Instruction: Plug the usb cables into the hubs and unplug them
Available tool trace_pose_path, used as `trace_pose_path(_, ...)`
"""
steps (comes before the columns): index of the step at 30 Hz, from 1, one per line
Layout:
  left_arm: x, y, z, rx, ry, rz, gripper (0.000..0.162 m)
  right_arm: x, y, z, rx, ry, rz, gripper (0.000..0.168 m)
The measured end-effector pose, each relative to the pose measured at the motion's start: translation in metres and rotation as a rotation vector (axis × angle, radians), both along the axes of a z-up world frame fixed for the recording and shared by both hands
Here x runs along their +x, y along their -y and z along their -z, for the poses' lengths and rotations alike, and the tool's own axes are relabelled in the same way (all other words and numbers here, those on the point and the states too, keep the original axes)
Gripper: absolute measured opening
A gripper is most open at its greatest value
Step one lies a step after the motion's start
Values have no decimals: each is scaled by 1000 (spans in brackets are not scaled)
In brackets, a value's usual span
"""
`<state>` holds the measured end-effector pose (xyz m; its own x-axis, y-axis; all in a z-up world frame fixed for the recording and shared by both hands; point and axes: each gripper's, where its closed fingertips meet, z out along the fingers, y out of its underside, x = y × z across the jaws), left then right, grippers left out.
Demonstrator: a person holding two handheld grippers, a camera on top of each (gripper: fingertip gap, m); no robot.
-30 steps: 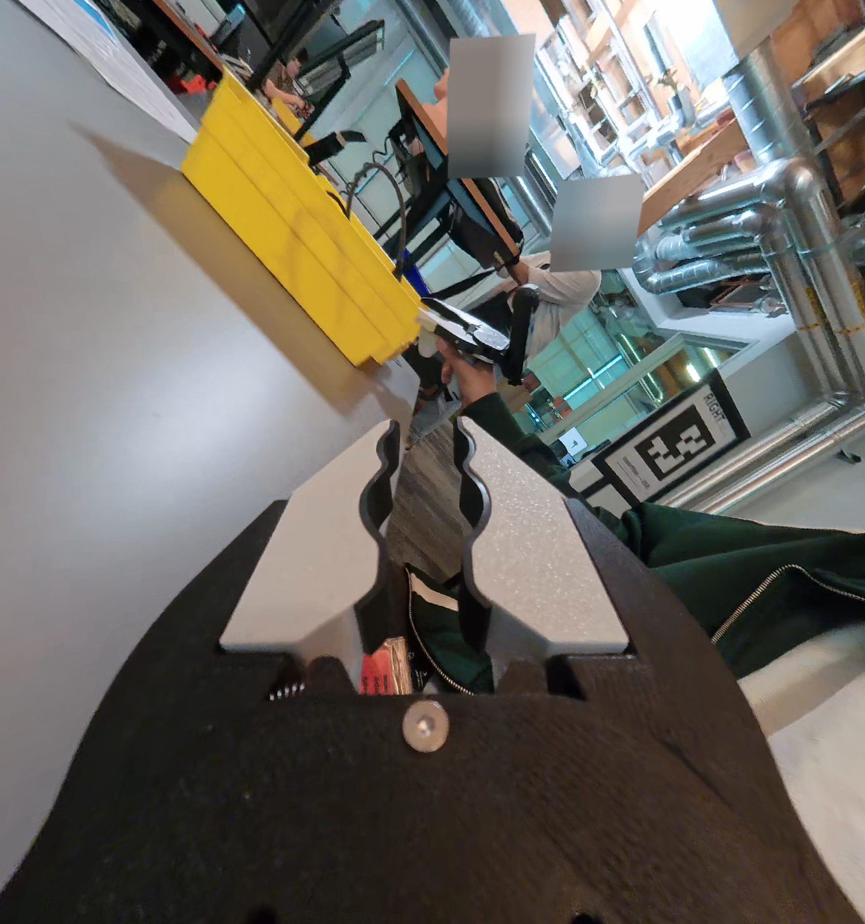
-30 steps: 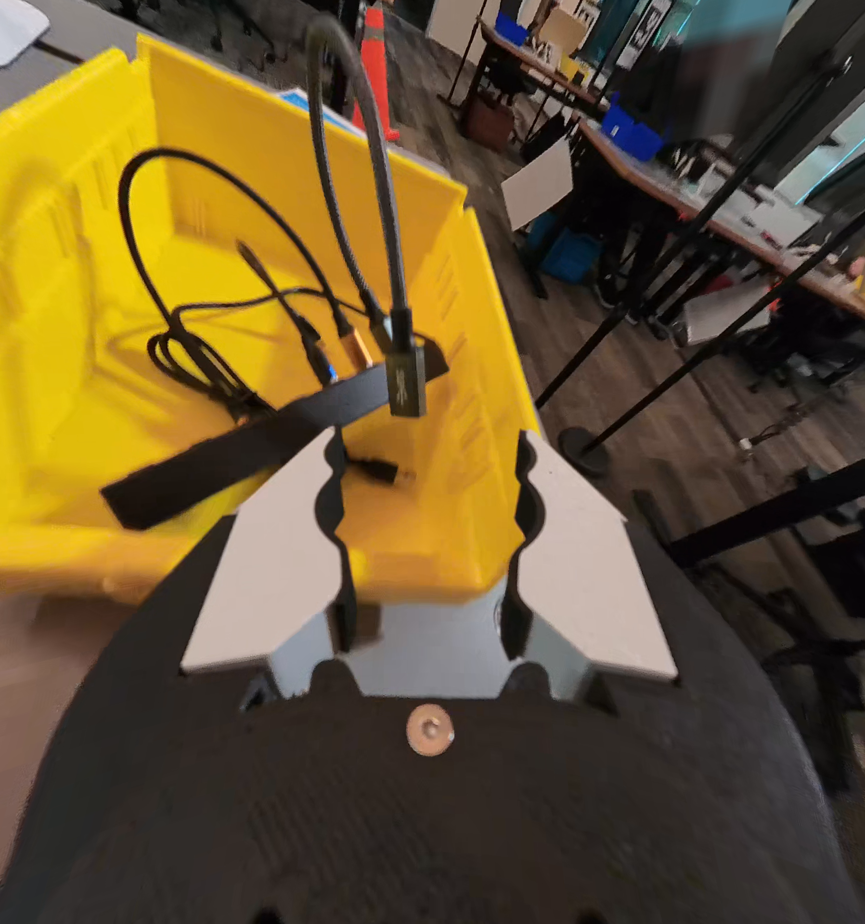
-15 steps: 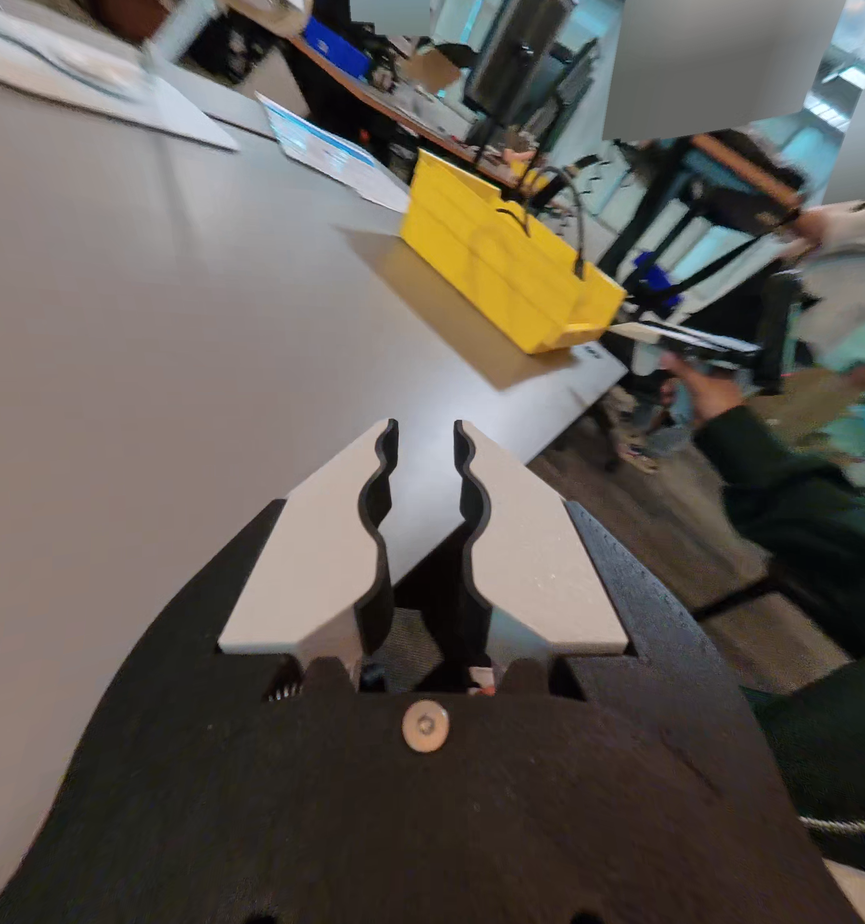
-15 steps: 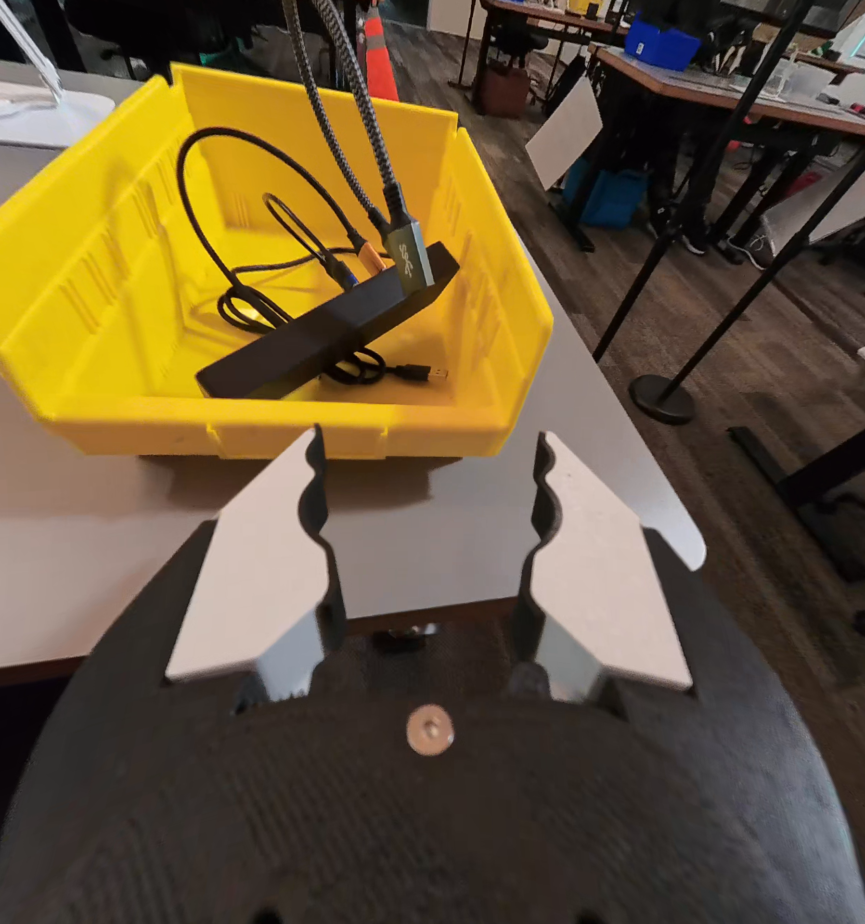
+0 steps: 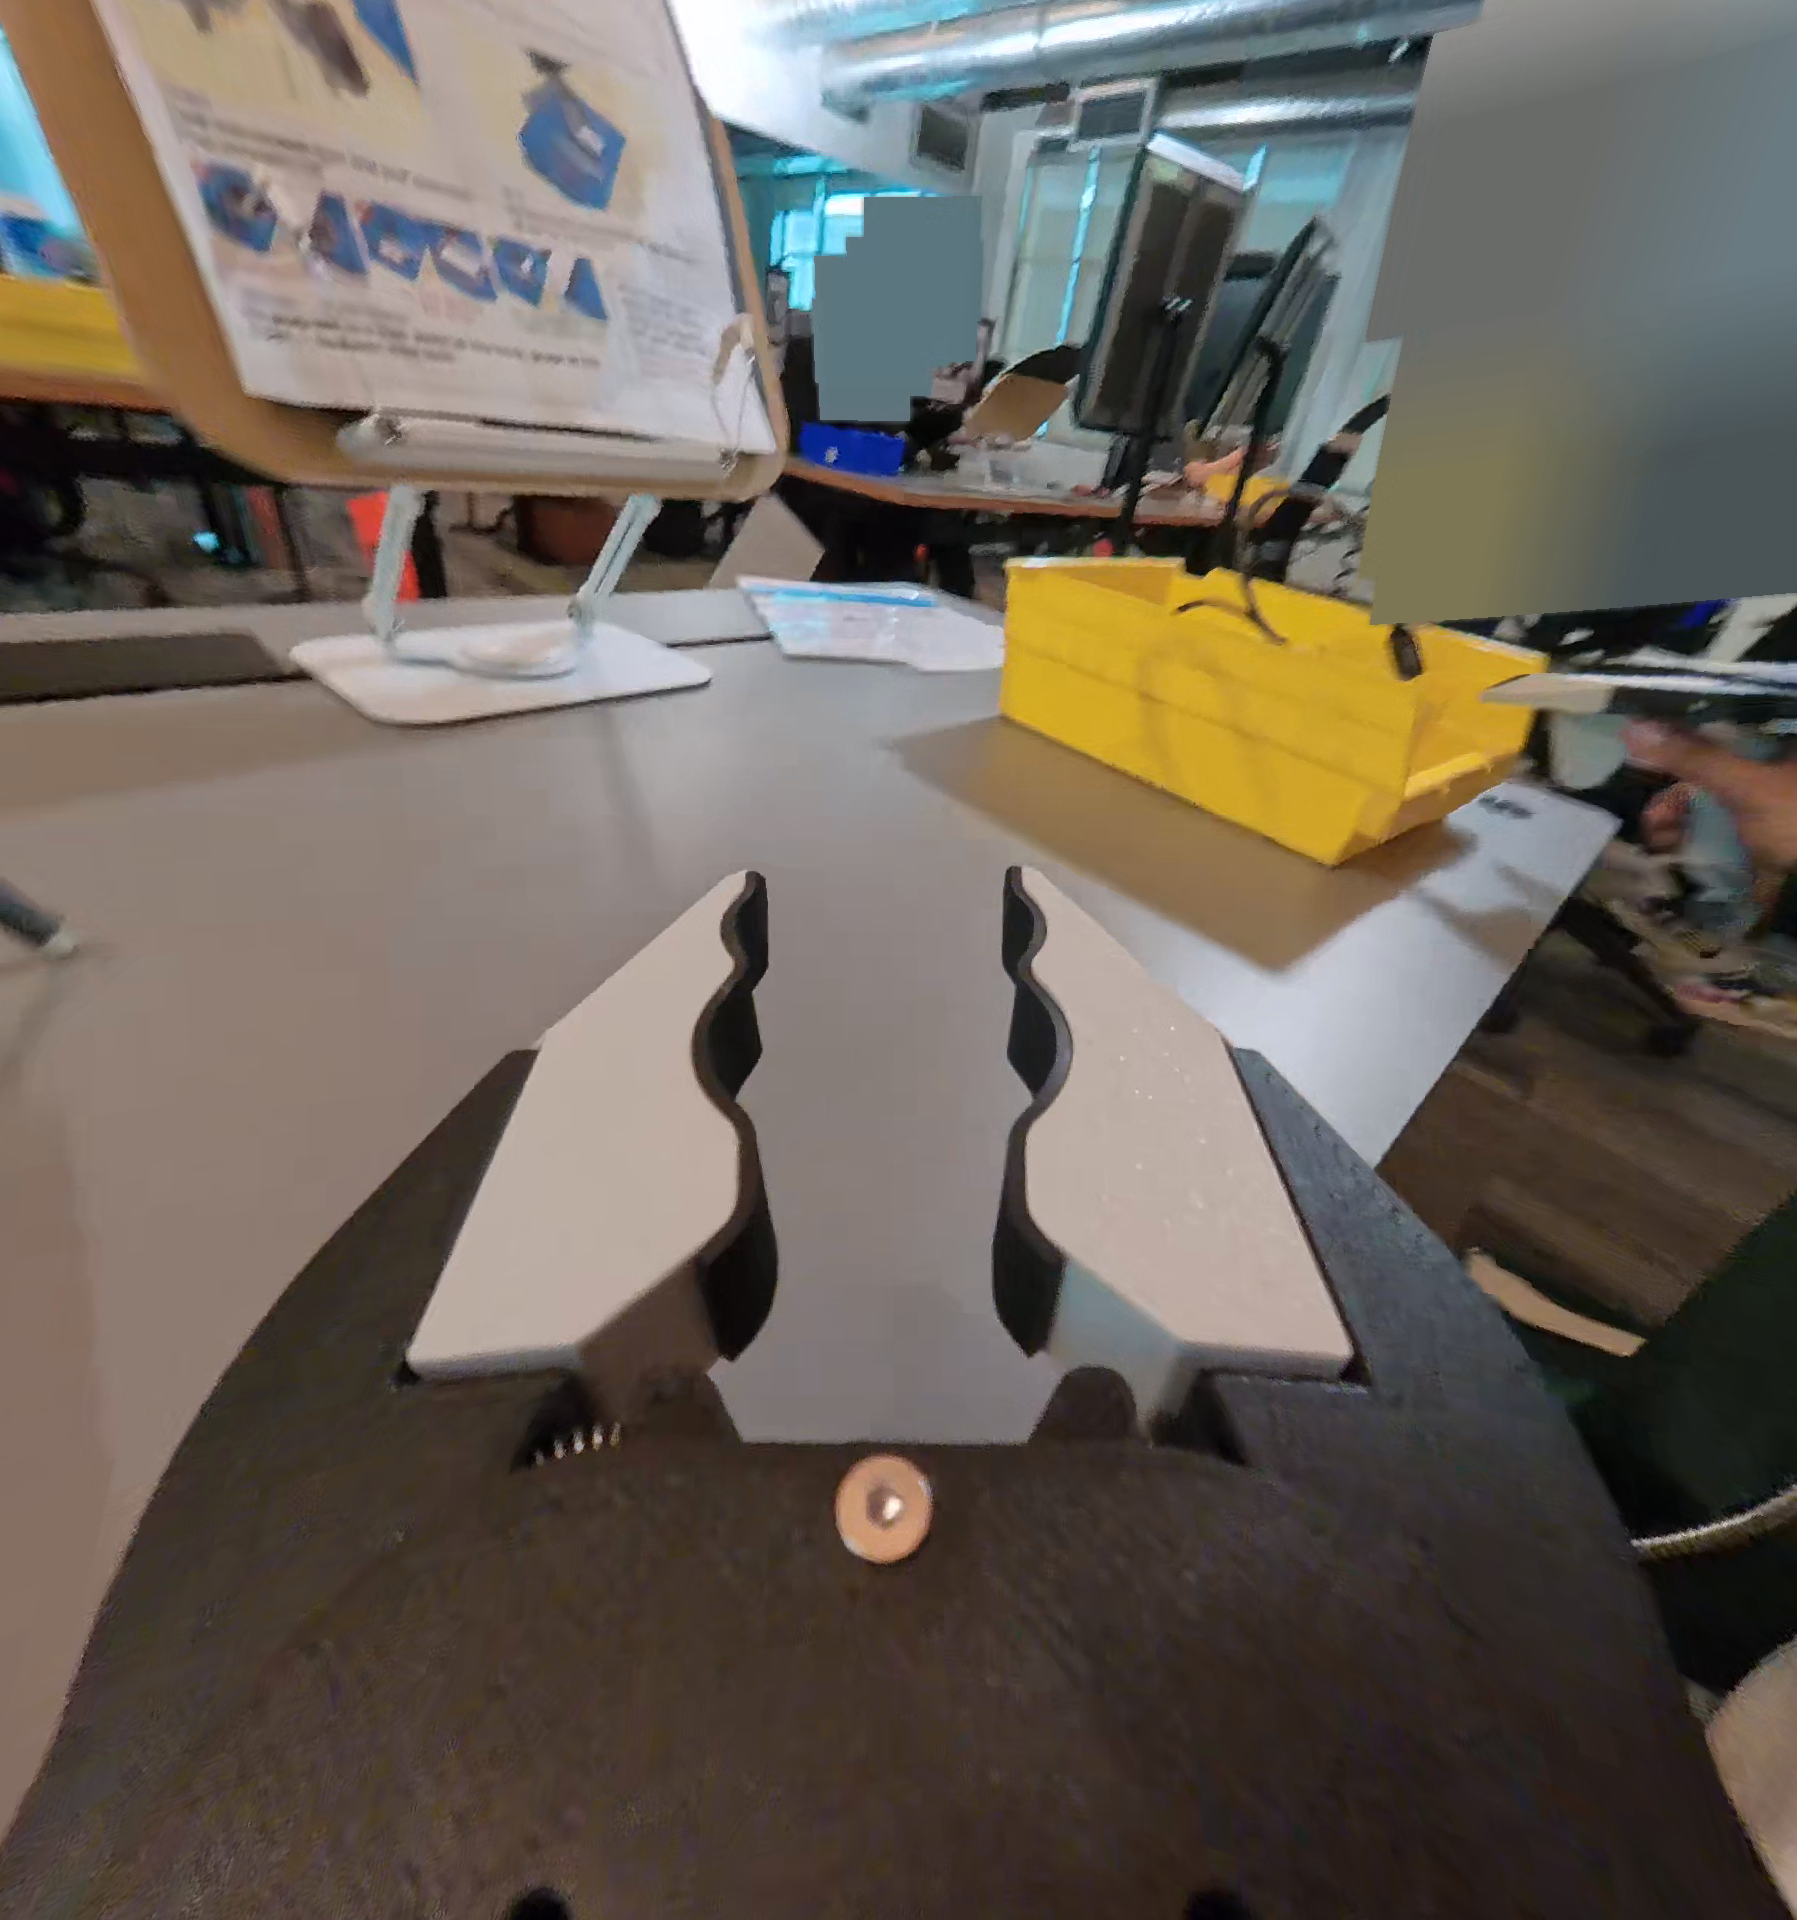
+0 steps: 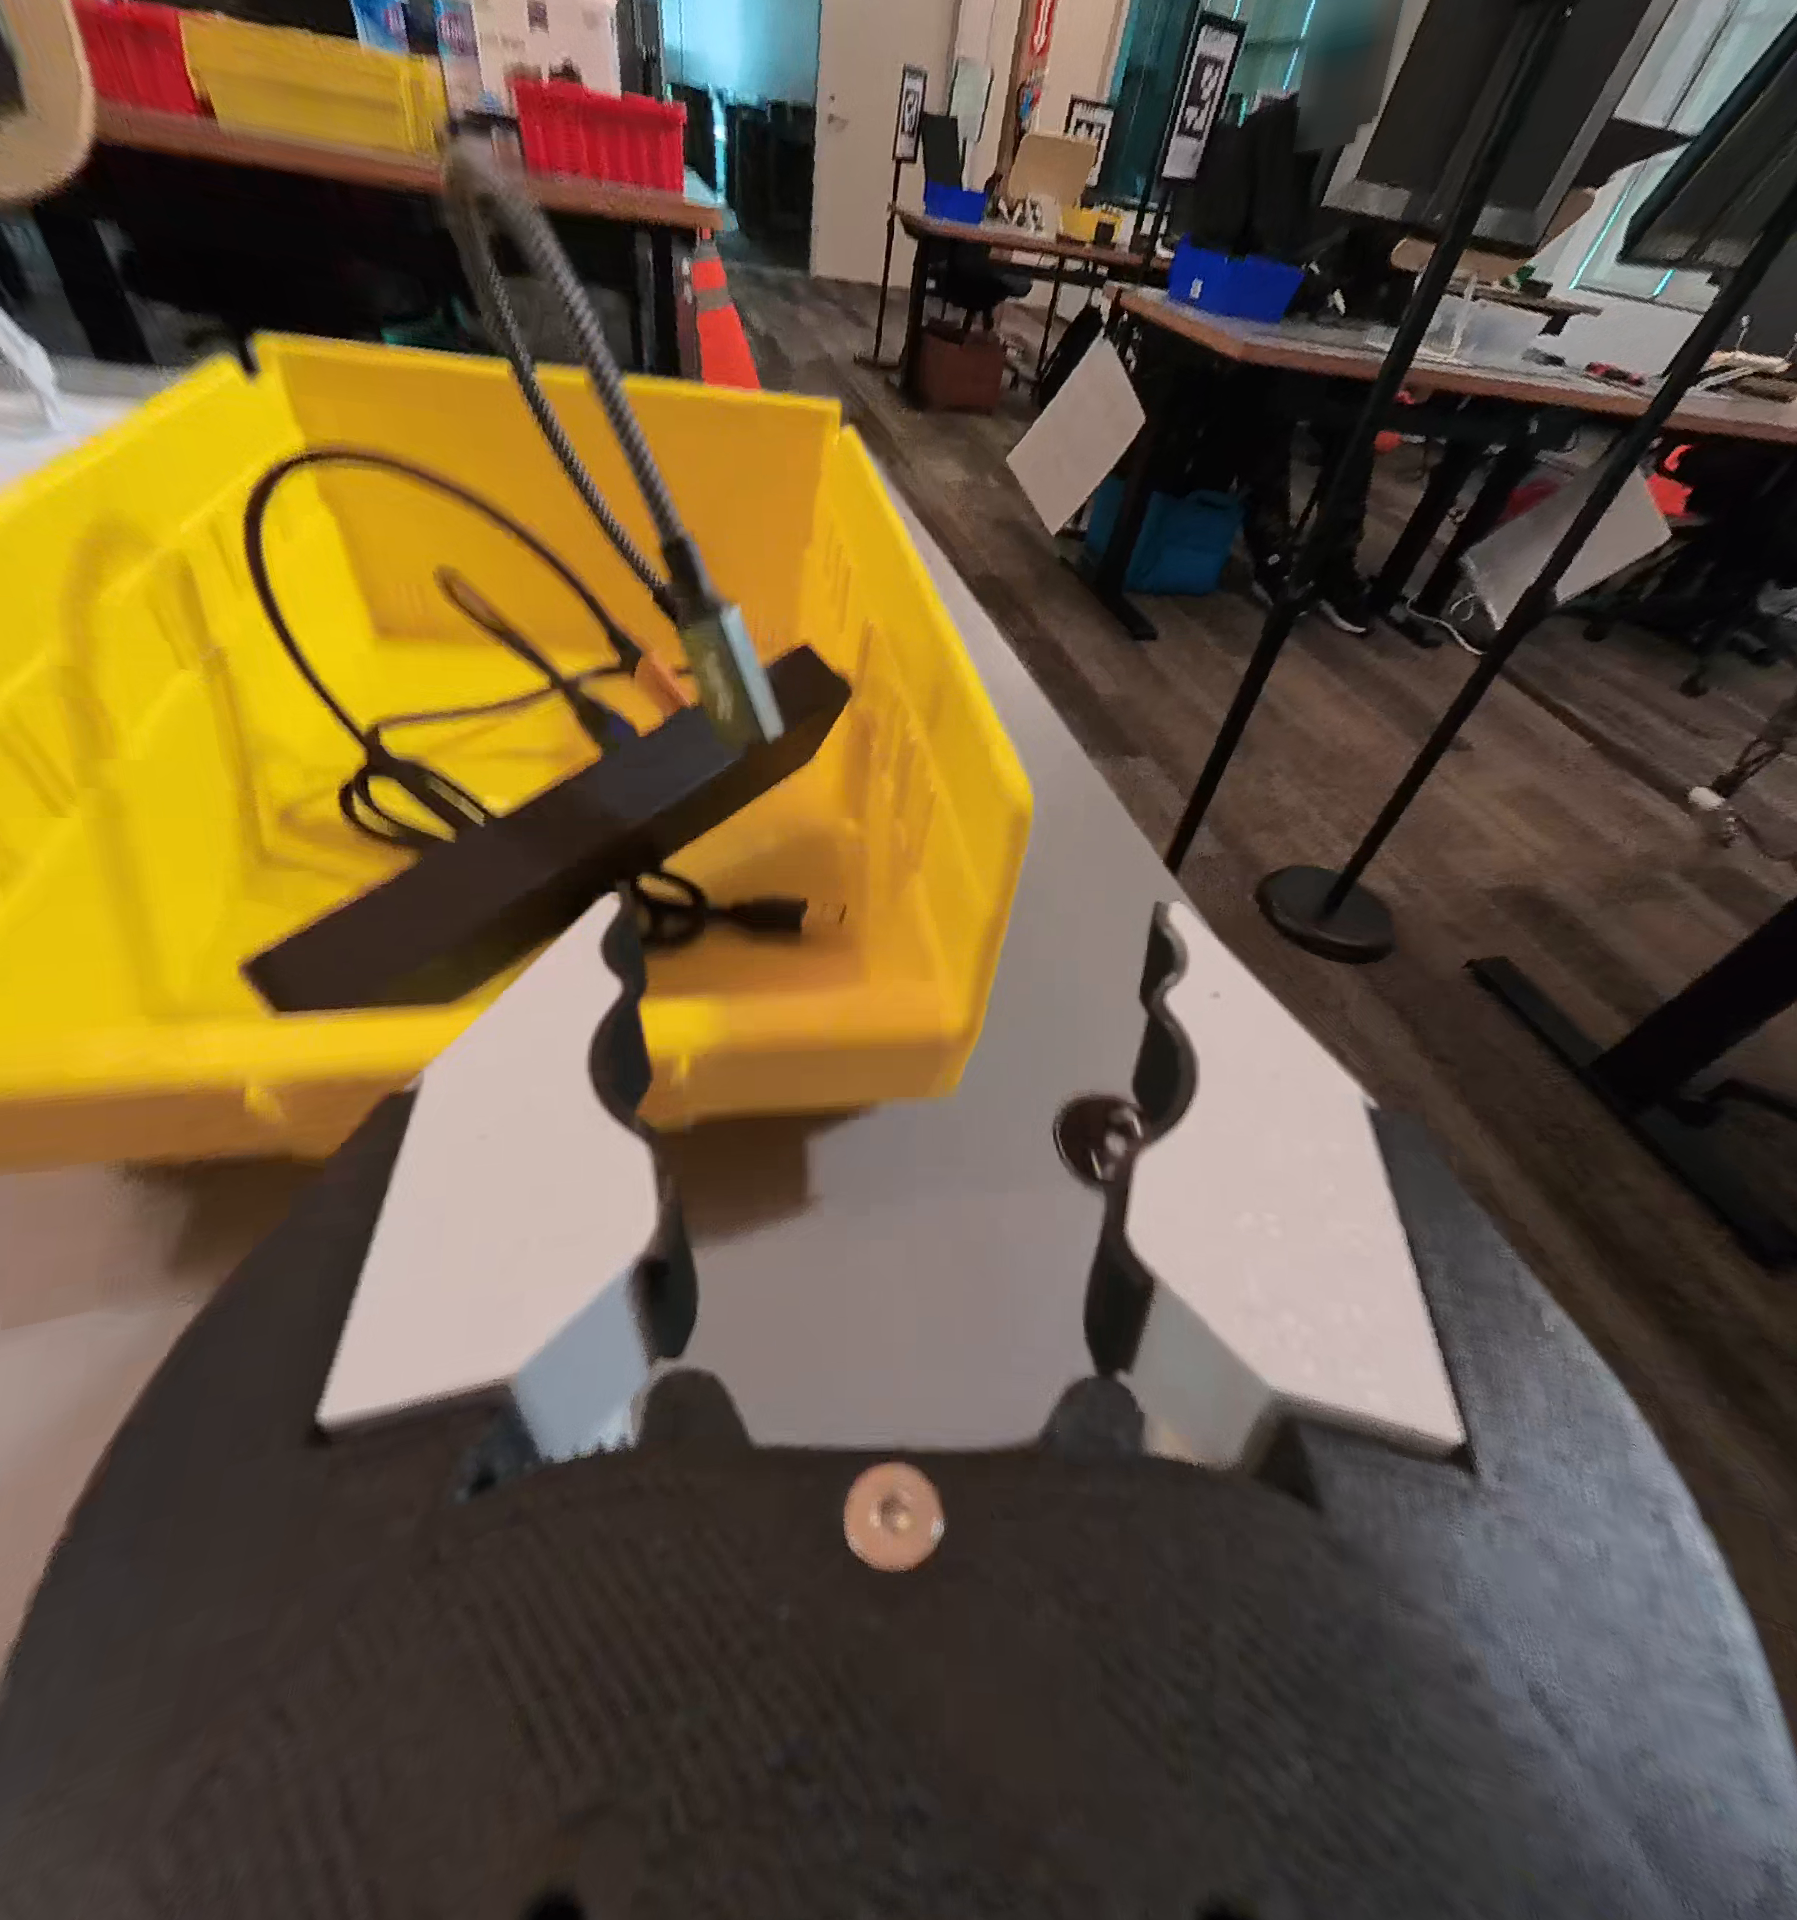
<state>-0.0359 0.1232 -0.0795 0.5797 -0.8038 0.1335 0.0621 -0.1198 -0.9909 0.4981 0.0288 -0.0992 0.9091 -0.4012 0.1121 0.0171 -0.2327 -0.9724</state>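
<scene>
A yellow bin (image 6: 904, 790) stands near the table's right end. In it a long black hub (image 6: 520, 883) lies tilted. A braided cable with a silver plug (image 6: 733, 675) arches down into the hub beside an orange-ended plug (image 6: 660, 675). Thin black cables (image 6: 395, 790) coil under it and a loose plug (image 6: 769, 916) lies on the bin floor. My right gripper (image 6: 894, 935) is open and empty just short of the bin's front lip. My left gripper (image 5: 886, 894) is open and empty over bare table, far from the bin (image 5: 1237, 717). The right gripper (image 5: 1683, 691) shows beyond it.
A white document stand (image 5: 499, 665) with a printed sheet stands at the back left, papers (image 5: 873, 623) lie behind the bin, and a cable end (image 5: 11, 920) lies at the far left. The table edge (image 6: 1112, 831) runs close to the bin's right side. Black pole stands (image 6: 1320, 914) are on the floor.
My left gripper has swung from tilted to level above the table and its jaws have spread wider. My right gripper has moved in closer to the bin's front lip.
</scene>
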Motion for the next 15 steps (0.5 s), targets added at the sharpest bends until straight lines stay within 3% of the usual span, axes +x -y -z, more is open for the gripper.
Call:
trace_pose_path(3,24,-10,-20,-50,117,116,56,23,-34,1,-28,-84,18,102)
trace_pose_path(6,37,-28,-15,-77,101,128,59,33,-61,25,-150,-210,-5,102)
trace_pose_path(7,40,-35,-12,-74,88,117,58,30,-68,32,-176,-274,-38,87)
trace_pose_path(9,48,-42,-2,-97,46,143,53,27,-76,41,-197,-353,-83,75)
trace_pose_path(11,53,-43,9,-146,16,165,53,24,-79,57,-268,-391,-136,37)
trace_pose_path(15,53,-41,12,-167,21,165,51,24,-78,55,-184,-496,-139,10)
